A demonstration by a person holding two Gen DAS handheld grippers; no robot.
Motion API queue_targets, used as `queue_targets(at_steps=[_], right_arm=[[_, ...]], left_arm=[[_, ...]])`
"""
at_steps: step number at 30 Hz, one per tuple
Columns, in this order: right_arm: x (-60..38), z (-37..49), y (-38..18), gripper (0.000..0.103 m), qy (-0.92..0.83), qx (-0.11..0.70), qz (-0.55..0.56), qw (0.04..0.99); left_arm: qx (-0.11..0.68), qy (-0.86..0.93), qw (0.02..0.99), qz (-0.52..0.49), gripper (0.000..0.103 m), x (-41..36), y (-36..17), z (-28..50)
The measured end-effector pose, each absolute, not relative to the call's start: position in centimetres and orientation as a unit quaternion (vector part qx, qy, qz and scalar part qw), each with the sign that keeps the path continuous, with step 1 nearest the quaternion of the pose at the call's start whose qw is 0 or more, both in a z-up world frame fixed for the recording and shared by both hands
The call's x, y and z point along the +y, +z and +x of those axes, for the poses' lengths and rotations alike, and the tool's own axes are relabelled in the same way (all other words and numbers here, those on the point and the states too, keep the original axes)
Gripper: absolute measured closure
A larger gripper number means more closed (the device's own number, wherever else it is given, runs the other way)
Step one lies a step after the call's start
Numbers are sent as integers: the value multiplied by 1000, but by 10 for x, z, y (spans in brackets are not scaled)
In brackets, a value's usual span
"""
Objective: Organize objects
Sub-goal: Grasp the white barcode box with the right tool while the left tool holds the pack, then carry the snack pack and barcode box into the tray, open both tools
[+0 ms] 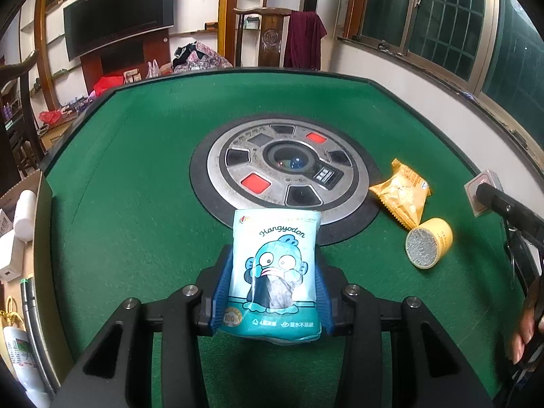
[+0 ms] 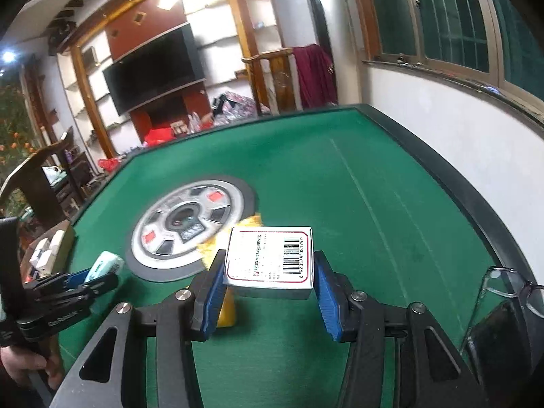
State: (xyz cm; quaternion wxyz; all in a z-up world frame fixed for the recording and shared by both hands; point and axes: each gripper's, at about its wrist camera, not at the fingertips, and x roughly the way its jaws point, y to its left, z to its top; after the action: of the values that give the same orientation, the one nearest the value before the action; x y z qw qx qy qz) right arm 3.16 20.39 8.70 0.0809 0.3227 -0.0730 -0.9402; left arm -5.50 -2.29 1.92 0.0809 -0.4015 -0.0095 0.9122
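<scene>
My left gripper (image 1: 272,292) is shut on a light-blue tissue pack (image 1: 273,268) with a cartoon fish, held above the near side of the green felt table (image 1: 136,170). My right gripper (image 2: 270,285) is shut on a white box (image 2: 270,258) with a barcode, held above the table's right half. A yellow snack bag (image 1: 401,192) and a yellow round tin (image 1: 429,243) on its side lie right of the table's centre hub. In the right wrist view the snack bag (image 2: 250,221) and tin (image 2: 227,312) are mostly hidden behind the box and fingers.
A round metal hub (image 1: 289,166) with red buttons sits in the table's middle. A clear plastic holder (image 2: 503,292) with a dark object stands at the near right edge. A cardboard box (image 1: 13,231) with bottles stands beside the table on the left.
</scene>
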Motion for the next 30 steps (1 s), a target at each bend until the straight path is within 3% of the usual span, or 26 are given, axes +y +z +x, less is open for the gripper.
queue_targets(at_steps=[19, 30], right_arm=[[120, 80, 87, 50, -942, -26, 296, 159], [70, 95, 91, 50, -933, 6, 302, 196]], left_arm=[[23, 960, 37, -277, 61, -28, 70, 5], [13, 970, -3, -243, 61, -73, 84, 47]])
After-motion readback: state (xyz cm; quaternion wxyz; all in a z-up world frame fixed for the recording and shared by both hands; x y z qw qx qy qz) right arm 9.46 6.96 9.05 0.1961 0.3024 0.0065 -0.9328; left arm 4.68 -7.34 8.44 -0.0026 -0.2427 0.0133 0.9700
